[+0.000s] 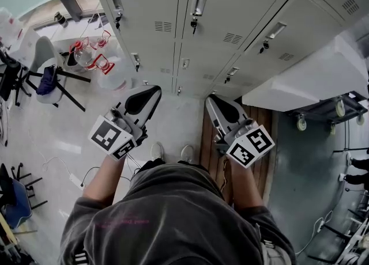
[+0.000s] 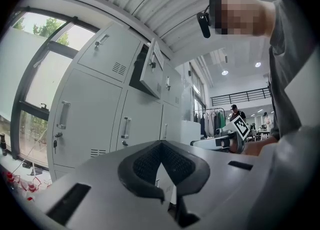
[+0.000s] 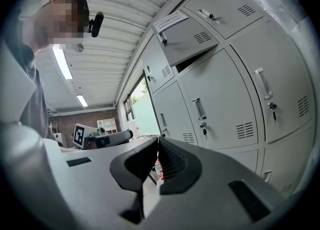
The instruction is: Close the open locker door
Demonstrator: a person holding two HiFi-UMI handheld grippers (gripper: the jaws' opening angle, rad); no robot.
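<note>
The open pale grey steel locker door [image 3: 187,36] belongs to the upper row of the bank of grey metal lockers [image 3: 235,109]. It stands swung outward from its compartment, with a dark gap showing behind it. A white paper label [image 3: 170,21] is fixed to its face, louvred vents are at one side of it, and a handle is at the other. The doors below and beside it are flush and closed, and keys hang from some of their locks. In the left gripper view the same door projects from the second column in from the tall window [image 2: 30,84].

You hold both claws low in front of the lockers, well apart from the open door, which is above them.
- Your left claw [image 1: 151,93] has its jaws together at the tips, with nothing between the pads.
- Your right claw [image 1: 214,103] also has its jaws together at the tips, with nothing between them.

The two claws are side by side, apart from each other, and both point toward the lower locker row.

In the head view, your white shoes [image 1: 157,151] stand where the pale floor meets a brown wooden strip [image 1: 207,143]. Clear water bottles with red handles [image 1: 86,53] sit on the floor to your left. A large white cabinet [image 1: 300,79] stands to your right.
</note>
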